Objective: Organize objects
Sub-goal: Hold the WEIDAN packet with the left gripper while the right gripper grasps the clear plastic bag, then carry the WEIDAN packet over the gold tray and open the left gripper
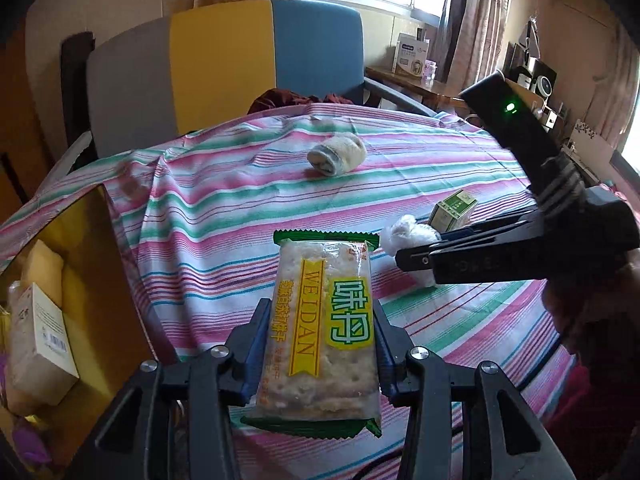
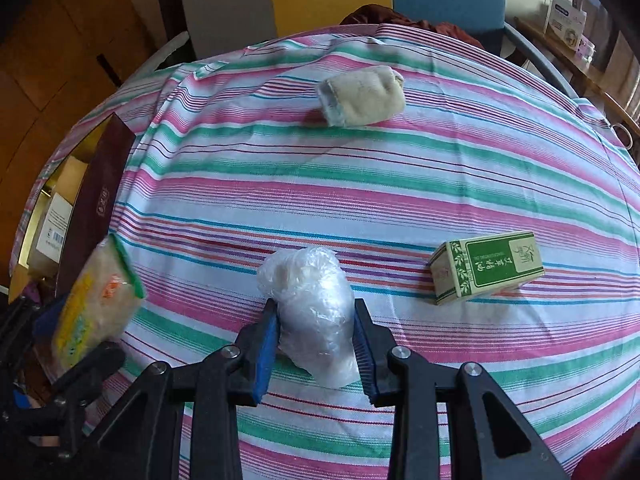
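Cracker packet [image 1: 320,332], a clear wrapper with green ends and a yellow label, sat clamped lengthwise between the blue pads of the left tongs [image 1: 320,344], held above the striped cloth [image 1: 224,216] that covered the table. In the right wrist view the same packet showed blurred at the left edge, just beside the dark maroon wall of an open box [image 2: 100,208]. That box stood at the table's left edge and held a white carton with a barcode [image 1: 44,328] and something yellow [image 1: 42,264] behind it. The right tongs [image 2: 316,340] were closed on a crumpled clear plastic bundle [image 2: 312,304], whose lower end rested on or hung just over the cloth; which, I could not tell. To the right of the bundle, lying apart on the cloth, was a small green and cream box [image 2: 488,266] with printed characters on its side. Farther across the table lay a rolled cream cloth [image 2: 360,96], well apart from the other things. Beyond the table stood a chair back [image 1: 224,68] in grey, yellow and blue panels, and a reddish brown garment [image 1: 296,100] lay bunched at the table's far edge.
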The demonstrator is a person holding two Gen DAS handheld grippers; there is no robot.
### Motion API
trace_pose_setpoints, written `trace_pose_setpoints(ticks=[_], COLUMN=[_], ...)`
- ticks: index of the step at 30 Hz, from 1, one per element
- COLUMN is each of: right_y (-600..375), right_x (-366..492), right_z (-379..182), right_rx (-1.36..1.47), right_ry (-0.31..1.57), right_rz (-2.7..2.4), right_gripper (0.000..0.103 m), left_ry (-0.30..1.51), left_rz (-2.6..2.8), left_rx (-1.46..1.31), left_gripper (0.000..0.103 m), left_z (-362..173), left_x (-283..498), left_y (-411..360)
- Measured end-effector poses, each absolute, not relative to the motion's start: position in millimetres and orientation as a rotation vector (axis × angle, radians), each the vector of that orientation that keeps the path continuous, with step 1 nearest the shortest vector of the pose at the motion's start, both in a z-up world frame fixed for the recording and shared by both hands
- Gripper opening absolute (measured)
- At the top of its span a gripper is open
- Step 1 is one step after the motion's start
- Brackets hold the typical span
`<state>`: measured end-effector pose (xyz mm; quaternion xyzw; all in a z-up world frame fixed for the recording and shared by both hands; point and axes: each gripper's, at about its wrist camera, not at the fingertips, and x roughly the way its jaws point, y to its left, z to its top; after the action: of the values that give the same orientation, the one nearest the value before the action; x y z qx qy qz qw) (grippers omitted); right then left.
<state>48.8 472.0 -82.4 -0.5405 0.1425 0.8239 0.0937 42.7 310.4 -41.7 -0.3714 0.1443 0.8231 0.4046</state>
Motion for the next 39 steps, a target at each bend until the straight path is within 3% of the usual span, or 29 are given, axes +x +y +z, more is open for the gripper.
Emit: trace_pose_setpoints(ticks=[14, 29, 39], right_y=[479, 476, 468], right_x=[51, 50, 45], right_z=[-85, -90, -91], right_rx=[-1.612, -1.627, -1.641], right_ry=[0.425, 0.351, 0.301], right_rz=[2.407, 2.386, 2.4], right_gripper=[0.034, 0.033, 0.033], left_ry=[0.297, 0.207, 0.192], left_rz=[2.168, 2.241, 2.407], left_rx=[-0.892, -0.974, -0.902], left_gripper=[0.046, 0.046, 0.046], left_z=[-9, -12, 9], left_x=[41, 17, -12], left_y=[260, 210, 91])
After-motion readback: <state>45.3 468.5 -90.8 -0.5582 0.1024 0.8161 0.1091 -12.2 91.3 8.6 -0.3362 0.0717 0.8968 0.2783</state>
